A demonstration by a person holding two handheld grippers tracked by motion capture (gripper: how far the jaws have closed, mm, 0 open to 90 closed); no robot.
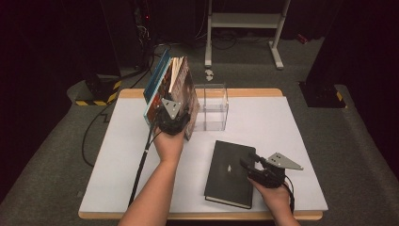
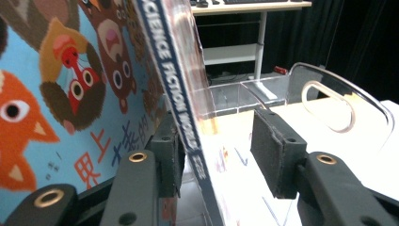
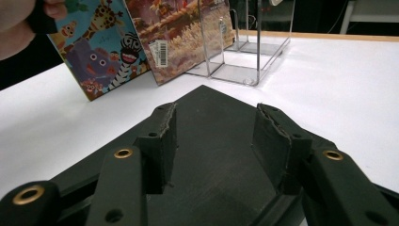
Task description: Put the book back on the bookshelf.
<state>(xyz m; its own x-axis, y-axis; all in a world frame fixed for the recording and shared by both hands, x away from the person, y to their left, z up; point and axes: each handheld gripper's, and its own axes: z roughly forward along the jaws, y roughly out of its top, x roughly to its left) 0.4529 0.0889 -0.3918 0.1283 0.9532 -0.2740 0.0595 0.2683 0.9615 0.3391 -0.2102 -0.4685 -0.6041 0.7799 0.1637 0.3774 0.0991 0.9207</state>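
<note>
- The left gripper [image 1: 172,121] is up against a few thin books [image 1: 168,87] that stand tilted on the table [image 1: 122,155], at the left of a clear stand [image 1: 212,107].
- In the left gripper view its jaws are apart. The spine of a magazine [image 2: 181,89] runs between them, close to the left pad [image 2: 165,157], and the right pad [image 2: 276,155] is free of it. So this gripper is wide, not clamped.
- Beside the magazine, a picture book [image 2: 61,94] with cartoon animals on a blue cover leans to the left.
- The stand's curved clear wall [image 2: 339,101] has an oval hole, and it rises just behind the right pad.
- The right gripper [image 1: 253,165] is over the right edge of a black book [image 1: 228,173], which lies flat at the front of the table.
- In the right gripper view its jaws are spread apart above the black cover [image 3: 211,141]; they hold nothing.
- From there the leaning books [image 3: 141,42] and the stand [image 3: 244,42] are seen farther off, well apart from the black book.
</note>
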